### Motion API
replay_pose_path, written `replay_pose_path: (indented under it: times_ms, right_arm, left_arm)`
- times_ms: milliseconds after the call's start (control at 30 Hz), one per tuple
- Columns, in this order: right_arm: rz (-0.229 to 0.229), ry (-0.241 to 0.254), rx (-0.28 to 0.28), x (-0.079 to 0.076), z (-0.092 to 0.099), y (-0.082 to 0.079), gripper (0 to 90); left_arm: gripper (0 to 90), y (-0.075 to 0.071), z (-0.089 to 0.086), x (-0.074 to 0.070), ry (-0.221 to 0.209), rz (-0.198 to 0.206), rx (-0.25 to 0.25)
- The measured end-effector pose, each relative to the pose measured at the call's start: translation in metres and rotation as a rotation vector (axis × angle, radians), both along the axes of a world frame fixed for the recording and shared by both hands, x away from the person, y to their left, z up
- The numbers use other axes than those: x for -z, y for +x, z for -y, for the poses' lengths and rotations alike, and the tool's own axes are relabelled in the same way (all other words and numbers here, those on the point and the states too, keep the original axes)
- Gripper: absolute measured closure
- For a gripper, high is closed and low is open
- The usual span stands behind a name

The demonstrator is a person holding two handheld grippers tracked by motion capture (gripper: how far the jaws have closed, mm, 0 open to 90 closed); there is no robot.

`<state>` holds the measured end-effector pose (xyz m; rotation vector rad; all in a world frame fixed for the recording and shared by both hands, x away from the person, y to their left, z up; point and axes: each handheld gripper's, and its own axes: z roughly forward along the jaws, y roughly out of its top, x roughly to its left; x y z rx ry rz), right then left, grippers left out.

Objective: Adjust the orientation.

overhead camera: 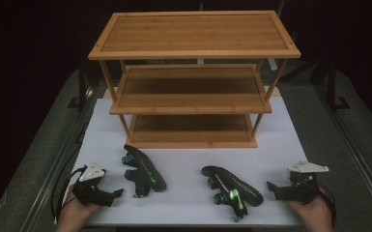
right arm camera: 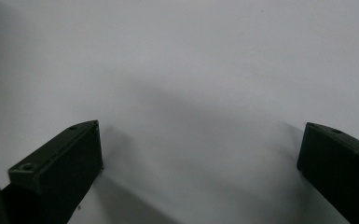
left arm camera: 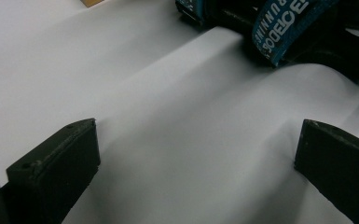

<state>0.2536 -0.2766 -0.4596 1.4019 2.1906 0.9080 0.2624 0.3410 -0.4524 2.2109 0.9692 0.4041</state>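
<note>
Your left claw (overhead camera: 117, 192) and right claw (overhead camera: 270, 186) rest wide open and empty at the near counter (overhead camera: 183, 159) corners, each just outside its shoe, left shoe (overhead camera: 144, 170) and right shoe (overhead camera: 232, 189), both lying toe-far-left.

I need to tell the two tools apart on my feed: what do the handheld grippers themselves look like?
Both look alike. The left gripper and the right gripper have black bodies, each topped by a pale grey three-cornered plate. A black cable loops from each one near the hand. In the gripper views, the jaws are matte black blocks with angled tips. No sleeves are visible.
</note>
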Motion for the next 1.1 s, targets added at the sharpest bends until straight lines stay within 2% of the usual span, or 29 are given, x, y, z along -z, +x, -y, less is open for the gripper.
replay_pose_path:
  times_ms: [333, 400, 433, 500, 567, 633, 733, 767, 867, 933, 1000, 1100]
  right_arm:
    - [-0.011, -0.006, 0.013, -0.001, -0.002, 0.001, 0.0]
    - [-0.014, 0.013, 0.013, -0.001, 0.000, 0.002, 0.0]
    - [-0.018, 0.007, 0.003, -0.001, 0.000, 0.003, 0.0]
    - [-0.023, -0.013, -0.008, -0.002, -0.001, 0.005, 0.0]
    - [-0.037, -0.021, -0.004, -0.003, -0.003, 0.007, 0.0]
    - [-0.027, -0.013, -0.011, -0.002, -0.002, 0.008, 0.0]
    - [-0.007, -0.006, -0.009, -0.001, -0.002, 0.006, 0.0]
    - [-0.006, -0.003, -0.010, 0.000, -0.001, 0.006, 0.0]
    - [0.000, -0.003, -0.009, 0.000, -0.001, 0.005, 0.0]
    - [0.003, -0.005, -0.010, 0.000, -0.002, 0.005, 0.0]
    - [0.003, -0.005, -0.011, 0.000, -0.001, 0.005, 0.0]
    - [0.003, -0.004, -0.010, 0.000, -0.001, 0.005, 0.0]
  left_arm:
    - [0.0, -0.001, 0.001, -0.001, 0.004, 0.007, -0.003]
    - [7.7, -0.005, 0.000, -0.002, -0.006, 0.045, 0.016]
    - [9.4, -0.007, 0.000, -0.003, -0.012, 0.059, 0.019]
    - [9.4, -0.008, -0.001, -0.004, -0.020, 0.057, 0.013]
    - [12.2, -0.010, -0.004, -0.004, -0.048, 0.036, 0.002]
    - [14.4, -0.013, -0.006, -0.004, -0.068, 0.028, 0.002]
    - [14.8, -0.014, -0.006, -0.004, -0.060, 0.026, 0.021]
    - [14.8, -0.014, -0.005, -0.004, -0.066, 0.016, 0.043]
    - [18.0, -0.015, -0.006, -0.004, -0.073, 0.021, 0.046]
    - [20.2, -0.014, -0.006, -0.006, -0.094, 0.020, 0.035]
    - [23.2, -0.015, -0.007, -0.009, -0.114, 0.024, 0.042]
    - [26.8, -0.013, -0.007, -0.014, -0.121, 0.021, 0.059]
